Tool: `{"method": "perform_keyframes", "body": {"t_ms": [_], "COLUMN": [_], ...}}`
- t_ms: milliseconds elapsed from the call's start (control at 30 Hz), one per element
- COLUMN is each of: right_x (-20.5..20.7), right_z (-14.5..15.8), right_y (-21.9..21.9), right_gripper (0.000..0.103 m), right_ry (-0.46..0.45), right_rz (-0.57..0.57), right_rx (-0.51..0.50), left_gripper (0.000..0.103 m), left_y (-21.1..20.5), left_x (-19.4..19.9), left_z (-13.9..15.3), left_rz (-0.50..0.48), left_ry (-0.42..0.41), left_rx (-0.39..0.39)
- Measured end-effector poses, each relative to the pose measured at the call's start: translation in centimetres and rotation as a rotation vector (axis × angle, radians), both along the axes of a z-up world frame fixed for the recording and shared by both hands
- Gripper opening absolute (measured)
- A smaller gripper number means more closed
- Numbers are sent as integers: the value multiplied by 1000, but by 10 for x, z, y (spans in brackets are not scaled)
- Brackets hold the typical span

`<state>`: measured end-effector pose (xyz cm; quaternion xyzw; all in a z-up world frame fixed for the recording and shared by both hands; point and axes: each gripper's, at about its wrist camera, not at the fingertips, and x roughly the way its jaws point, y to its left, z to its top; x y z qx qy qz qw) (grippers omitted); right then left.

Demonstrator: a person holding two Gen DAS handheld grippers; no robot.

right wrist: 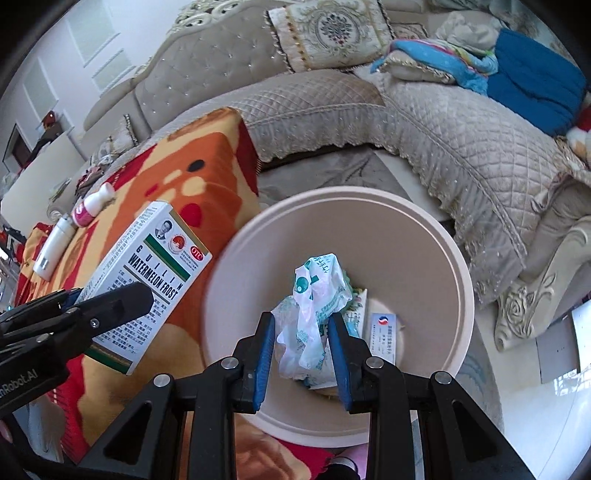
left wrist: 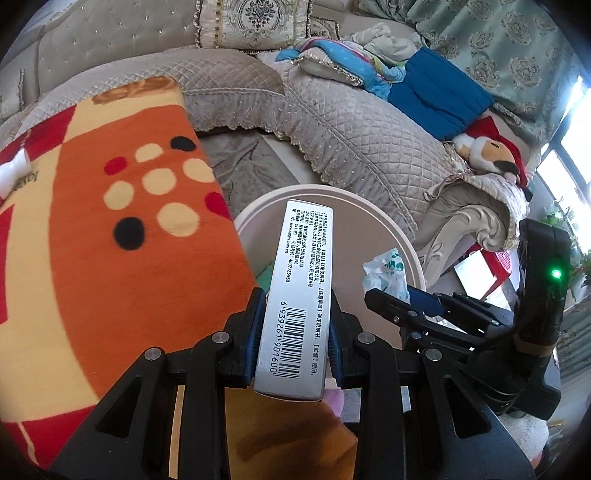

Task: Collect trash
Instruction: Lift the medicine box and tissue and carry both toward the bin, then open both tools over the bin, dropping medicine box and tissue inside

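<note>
Left gripper (left wrist: pixel 297 325): jaws clamped on a medicine box (left wrist: pixel 295 295), barcode side up, blue pads pressed to both long sides. Box tilted, far end poking over rim of pale bin (left wrist: pixel 369 221); box not in the bin yet. Same box seen from right wrist view (right wrist: pixel 147 273), printed face reading "Watermelon Frost", held just left of the bin (right wrist: pixel 424 236) above the orange blanket (right wrist: pixel 207 184).

Right gripper (right wrist: pixel 301 354): jaws partly closed around a crumpled white-green plastic bag (right wrist: pixel 317 302). Can't tell if pads actually pinch it or just flank it. Bag sits over the bin's mouth, other paper scraps and a small white carton (right wrist: pixel 384 332) below it at the bottom. From left wrist view, right gripper (left wrist: pixel 391 299) reaches in from the right w/ the bag (left wrist: pixel 388 273) at its tip, over the bin's right rim.

Around: orange blanket w/ dots (left wrist: pixel 110 240) left of bin. Small white-pink bottle (right wrist: pixel 92 205) and a white tube-like item (right wrist: pixel 53 245) lying on blanket, well apart from bin. Quilted beige sofa (left wrist: pixel 351 140) behind, patterned cushion (right wrist: pixel 325 33), blue folded cloth (left wrist: pixel 436 96), plush toy (left wrist: pixel 491 151) on sofa's right end.
</note>
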<state>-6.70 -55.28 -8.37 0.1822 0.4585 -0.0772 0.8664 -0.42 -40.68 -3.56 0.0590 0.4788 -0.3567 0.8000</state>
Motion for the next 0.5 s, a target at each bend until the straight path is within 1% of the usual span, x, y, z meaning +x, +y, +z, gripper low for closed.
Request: {"method": "perform_keyframes", "body": {"t_ms": [267, 333, 433, 500], "right_x": [3, 4, 3, 3], "right_z": [-10, -11, -12, -14], "right_y": [-11, -14, -17, -19], "right_gripper": [29, 36, 41, 43], "right_ry": [19, 21, 18, 22], "right_rz": [-26, -35, -46, -55], "right_rx": [11, 10, 13, 16], "left_gripper": [28, 29, 30, 40], "left_y": [-8, -9, -10, -9], "left_x": [6, 6, 4, 6], "left_z": [-6, -5, -4, -5], "left_rz": [0, -4, -14, -10], "left_ry": [21, 9, 0, 10], "left_rx": [-16, -19, -19, -21]}}
